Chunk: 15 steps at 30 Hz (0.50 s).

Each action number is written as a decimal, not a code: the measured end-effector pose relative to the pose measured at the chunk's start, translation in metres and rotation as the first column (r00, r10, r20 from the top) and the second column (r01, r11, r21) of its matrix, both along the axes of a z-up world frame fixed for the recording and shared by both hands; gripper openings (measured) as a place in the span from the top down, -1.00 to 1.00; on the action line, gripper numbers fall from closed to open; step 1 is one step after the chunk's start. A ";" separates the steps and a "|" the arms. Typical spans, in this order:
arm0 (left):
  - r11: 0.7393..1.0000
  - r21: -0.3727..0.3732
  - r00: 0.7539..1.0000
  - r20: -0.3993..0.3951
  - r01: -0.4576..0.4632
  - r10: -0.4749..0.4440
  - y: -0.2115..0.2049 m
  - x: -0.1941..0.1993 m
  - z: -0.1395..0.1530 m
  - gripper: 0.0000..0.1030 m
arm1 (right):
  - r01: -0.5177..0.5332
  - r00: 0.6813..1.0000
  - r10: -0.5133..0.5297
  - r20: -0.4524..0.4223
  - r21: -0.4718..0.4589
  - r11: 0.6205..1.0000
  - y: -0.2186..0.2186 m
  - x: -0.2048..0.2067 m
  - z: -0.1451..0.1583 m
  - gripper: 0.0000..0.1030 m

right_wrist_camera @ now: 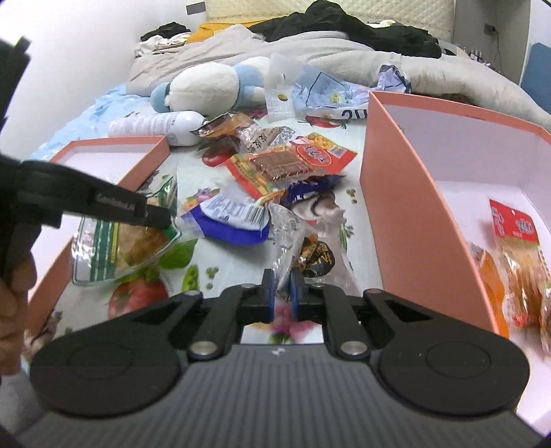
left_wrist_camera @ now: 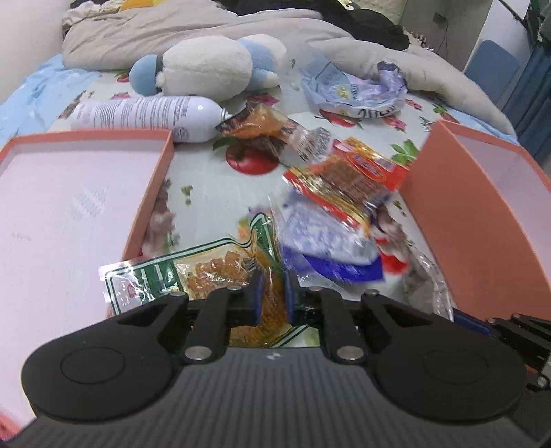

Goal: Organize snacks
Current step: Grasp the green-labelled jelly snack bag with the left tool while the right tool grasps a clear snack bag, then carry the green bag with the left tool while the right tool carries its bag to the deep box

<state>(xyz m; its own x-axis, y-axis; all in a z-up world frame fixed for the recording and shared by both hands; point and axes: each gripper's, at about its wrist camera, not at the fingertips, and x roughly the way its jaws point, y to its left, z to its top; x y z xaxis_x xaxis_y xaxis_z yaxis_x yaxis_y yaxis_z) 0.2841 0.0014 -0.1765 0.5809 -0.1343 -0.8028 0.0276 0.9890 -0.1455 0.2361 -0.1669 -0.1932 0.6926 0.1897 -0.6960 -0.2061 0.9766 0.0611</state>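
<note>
My left gripper (left_wrist_camera: pixel 273 293) is shut on a green-and-clear snack packet (left_wrist_camera: pixel 193 272) with orange contents, beside the left pink box (left_wrist_camera: pixel 162 179); the packet also shows in the right wrist view (right_wrist_camera: pixel 117 241). My right gripper (right_wrist_camera: pixel 282 293) is shut on a clear wrapper with a dark label (right_wrist_camera: pixel 303 248), next to the right pink box (right_wrist_camera: pixel 389 193). That box holds a red-topped packet (right_wrist_camera: pixel 513 224) and orange snacks. A red snack packet (right_wrist_camera: pixel 286 165) and a blue-white packet (right_wrist_camera: pixel 230 220) lie between the boxes.
Both boxes sit on a fruit-print bedsheet (left_wrist_camera: pixel 213 186). Behind the snacks lie a white spray can (left_wrist_camera: pixel 144 115), a white-and-blue plush toy (left_wrist_camera: pixel 206 65), crumpled wrappers (left_wrist_camera: pixel 347 89) and a grey duvet (left_wrist_camera: pixel 213 31).
</note>
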 end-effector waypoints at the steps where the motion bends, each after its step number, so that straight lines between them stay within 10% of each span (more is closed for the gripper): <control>1: 1.000 -0.006 1.000 0.001 0.000 0.000 -0.001 -0.007 0.002 0.72 | -0.002 1.000 0.002 0.000 0.003 1.000 -0.001 -0.005 0.002 0.77; 15: 0.995 -0.096 0.999 0.039 0.024 -0.021 -0.018 -0.096 0.029 0.73 | -0.028 0.999 0.030 -0.019 0.078 0.997 -0.010 -0.067 0.026 0.77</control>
